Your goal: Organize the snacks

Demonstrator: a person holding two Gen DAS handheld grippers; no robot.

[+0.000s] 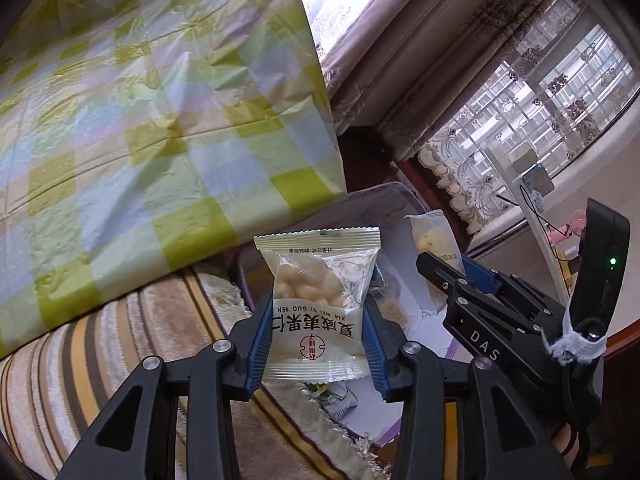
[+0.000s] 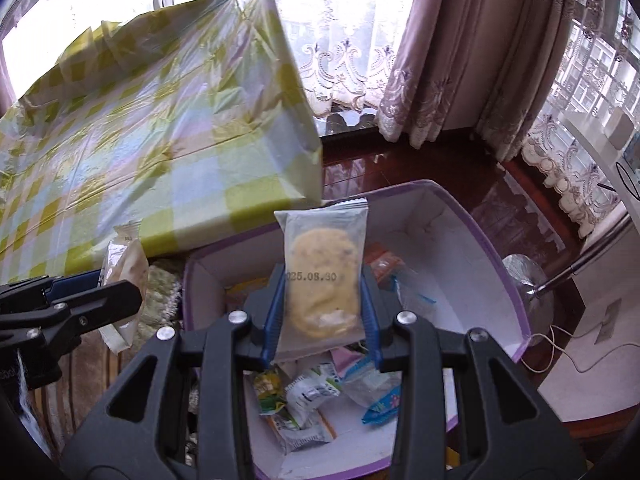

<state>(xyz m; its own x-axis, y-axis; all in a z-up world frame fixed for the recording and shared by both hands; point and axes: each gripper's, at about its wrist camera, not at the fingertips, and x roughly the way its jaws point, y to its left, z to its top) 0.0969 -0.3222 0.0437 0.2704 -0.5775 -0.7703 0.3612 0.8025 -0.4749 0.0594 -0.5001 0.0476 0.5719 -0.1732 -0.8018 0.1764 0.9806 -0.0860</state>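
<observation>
I am holding a nut packet [image 1: 318, 308] clamped between the blue pads of my left gripper [image 1: 316, 336], the packet standing upright with its printing upside down toward the camera. My right gripper [image 2: 320, 312] is pinching a clear cookie packet [image 2: 322, 276] the same way, its date stamp facing me.

Just beyond and below the cookie packet, a white box with a purple rim [image 2: 516, 280] is sitting open, and the right wrist view is showing loose snack wrappers [image 2: 316, 396] lying on its floor. The left wrist view is showing only a sliver of that box behind the nut packet, but it is catching the striped rug [image 1: 132, 344] beneath my left gripper, which the other view barely shows.

Each camera is seeing the other gripper at its side, packet in its pads. Farther back, a table under a green checked cloth [image 2: 160, 128] is standing beside the box, with curtains [image 2: 460, 60] and bright windows behind.
</observation>
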